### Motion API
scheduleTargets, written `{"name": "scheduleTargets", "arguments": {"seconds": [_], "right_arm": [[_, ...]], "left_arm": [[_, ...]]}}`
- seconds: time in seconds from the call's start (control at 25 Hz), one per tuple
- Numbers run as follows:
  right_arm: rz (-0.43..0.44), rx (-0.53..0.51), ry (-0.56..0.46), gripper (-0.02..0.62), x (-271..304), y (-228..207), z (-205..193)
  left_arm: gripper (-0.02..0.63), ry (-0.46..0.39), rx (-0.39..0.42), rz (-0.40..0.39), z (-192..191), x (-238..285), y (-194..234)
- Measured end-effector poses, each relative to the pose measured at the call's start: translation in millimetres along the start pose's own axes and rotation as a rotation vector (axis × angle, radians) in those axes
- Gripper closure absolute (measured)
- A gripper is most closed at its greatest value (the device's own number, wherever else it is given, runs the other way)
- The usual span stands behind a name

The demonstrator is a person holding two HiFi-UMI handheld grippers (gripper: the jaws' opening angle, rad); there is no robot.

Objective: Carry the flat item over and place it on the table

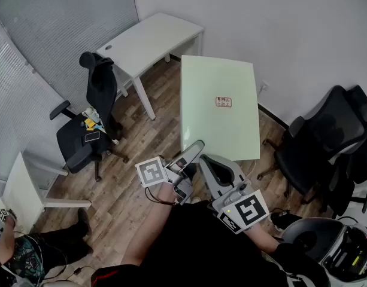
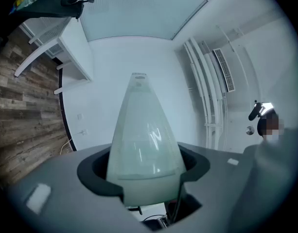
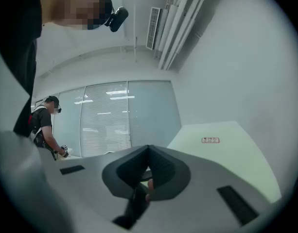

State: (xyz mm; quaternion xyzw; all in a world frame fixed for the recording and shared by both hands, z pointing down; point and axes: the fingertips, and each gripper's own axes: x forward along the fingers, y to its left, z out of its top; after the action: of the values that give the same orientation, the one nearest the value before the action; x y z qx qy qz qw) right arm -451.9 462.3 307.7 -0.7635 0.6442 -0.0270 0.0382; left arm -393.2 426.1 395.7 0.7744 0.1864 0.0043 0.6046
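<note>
My left gripper (image 1: 194, 150) clamps the lower left corner of the pale green flat rectangular panel (image 1: 219, 109). The panel is held up over the wooden plank floor (image 1: 126, 202) at the centre of the frame. My right gripper (image 3: 149, 152) has its jaws closed together, just below the panel's lower edge. The white rectangular table (image 1: 148, 40) stands at the upper left.

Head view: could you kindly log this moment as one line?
phase: carry | left gripper: shut on green panel | right gripper: shut, empty | white table: no panel yet
</note>
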Motion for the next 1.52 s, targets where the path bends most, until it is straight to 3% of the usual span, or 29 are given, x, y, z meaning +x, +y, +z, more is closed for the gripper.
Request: {"name": "scheduleTargets", "arguments": {"seconds": [0.92, 1.28, 1.52], "right_arm": [[0.008, 0.012, -0.005, 0.595, -16, -6, 0], [0.003, 0.01, 0.025, 0.595, 28, -21, -6], [-0.028, 0.019, 0.053, 0.595, 56, -52, -10]], "left_arm": [[0.318, -0.049, 0.03, 0.01, 4, -6, -5], [0.318, -0.067, 0.014, 0.026, 47, -5, 18], [0.318, -0.07, -0.026, 0.023, 77, 16, 40]]}}
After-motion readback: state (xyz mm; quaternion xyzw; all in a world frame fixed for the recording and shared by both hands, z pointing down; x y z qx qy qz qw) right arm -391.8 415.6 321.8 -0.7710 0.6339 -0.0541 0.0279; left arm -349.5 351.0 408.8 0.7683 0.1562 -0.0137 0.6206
